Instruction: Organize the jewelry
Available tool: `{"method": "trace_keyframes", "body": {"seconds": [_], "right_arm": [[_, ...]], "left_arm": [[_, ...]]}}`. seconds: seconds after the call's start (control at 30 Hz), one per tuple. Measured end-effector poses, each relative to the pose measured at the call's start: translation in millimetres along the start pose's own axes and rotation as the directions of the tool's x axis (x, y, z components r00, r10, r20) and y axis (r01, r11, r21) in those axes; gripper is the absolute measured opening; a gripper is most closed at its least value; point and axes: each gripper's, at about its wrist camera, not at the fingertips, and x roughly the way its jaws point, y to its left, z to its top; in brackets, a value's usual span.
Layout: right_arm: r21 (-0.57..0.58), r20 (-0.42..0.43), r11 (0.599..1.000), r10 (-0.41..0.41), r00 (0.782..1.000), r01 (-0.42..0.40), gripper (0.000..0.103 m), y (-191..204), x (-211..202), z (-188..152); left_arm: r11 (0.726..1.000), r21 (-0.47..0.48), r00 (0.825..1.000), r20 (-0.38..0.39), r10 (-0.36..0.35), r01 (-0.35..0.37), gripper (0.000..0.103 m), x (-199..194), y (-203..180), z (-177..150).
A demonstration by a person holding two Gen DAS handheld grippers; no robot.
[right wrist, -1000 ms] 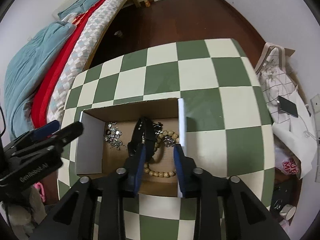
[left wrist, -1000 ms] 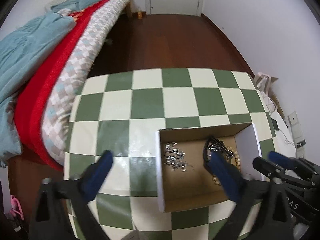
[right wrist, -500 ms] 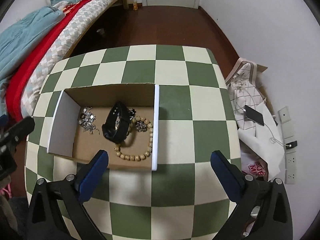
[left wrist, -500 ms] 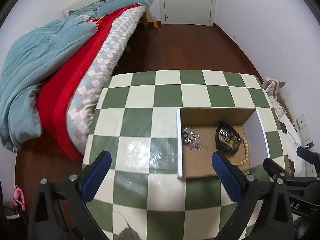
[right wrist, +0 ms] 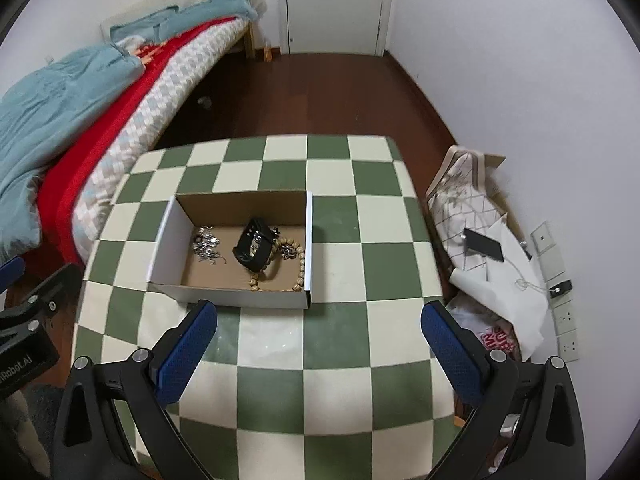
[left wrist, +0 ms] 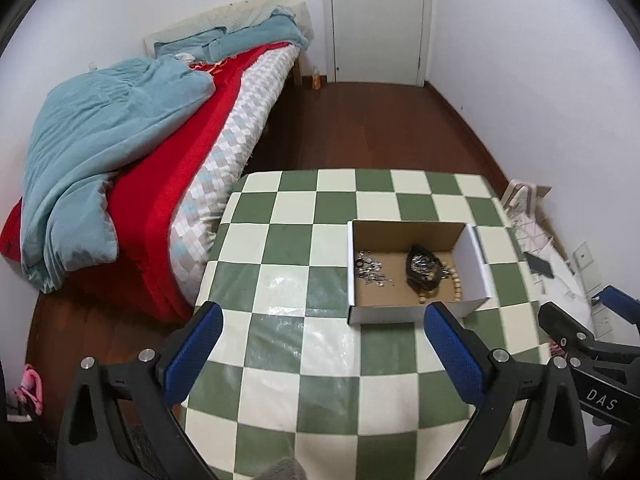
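An open cardboard box (right wrist: pixel 168 232) (left wrist: pixel 476 264) sits on the green-and-cream checkered table (right wrist: pixel 336 360) (left wrist: pixel 280 280). Inside lie a black watch band (right wrist: pixel 253 244) (left wrist: pixel 420 266), a wooden bead bracelet (right wrist: pixel 299 268) (left wrist: pixel 456 286) and a heap of silver chain jewelry (right wrist: pixel 206 245) (left wrist: pixel 370 268). My left gripper (left wrist: pixel 322 338) is open and empty, held above the table's near left part. My right gripper (right wrist: pixel 318 334) is open and empty, above the table in front of the box. The right gripper also shows at the right edge of the left wrist view (left wrist: pixel 580 316).
A bed (left wrist: pixel 224 148) with a red cover and a blue quilt (left wrist: pixel 100 152) stands against the table's left side. A bag (right wrist: pixel 460 192), papers and a black phone (right wrist: pixel 482 245) lie on the floor to the right. A white door (left wrist: pixel 378 20) stands at the far wall.
Both grippers have pulled back and up from the box. The right gripper's jaws, close together over the box a second ago, stand wide open now. The jewelry stays in the box.
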Motion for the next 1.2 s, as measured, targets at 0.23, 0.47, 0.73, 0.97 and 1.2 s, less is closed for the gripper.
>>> {"method": "trace_keyframes", "body": {"seconds": [0.23,0.47,0.73,0.97,1.2], "right_arm": [[0.008,0.084,1.0,-0.006,0.996,0.005,0.103,-2.7,-64.1,-17.8],[0.03,0.142,1.0,-0.003,0.99,-0.001,0.103,-10.0,-123.8,-43.9],[0.022,0.197,1.0,-0.007,0.98,0.003,0.103,-12.8,-181.3,-71.4],[0.03,0.223,1.0,-0.009,0.975,0.002,0.103,-15.2,-217.9,-93.9],[0.02,0.224,1.0,0.005,0.974,-0.009,0.103,-13.8,-237.2,-102.8]], "left_arm": [[0.999,0.007,0.998,0.059,-0.033,0.032,0.103,-53.4,-0.2,-12.6],[0.998,0.015,0.992,0.108,-0.061,0.06,0.103,-108.2,-1.4,-24.6],[0.996,0.003,0.988,0.12,-0.093,0.093,0.103,-144.4,0.2,-45.0],[0.995,0.008,0.987,0.125,-0.101,0.101,0.103,-168.9,-1.1,-55.9],[0.995,0.009,0.986,0.135,-0.098,0.097,0.103,-182.7,0.5,-55.8]]}}
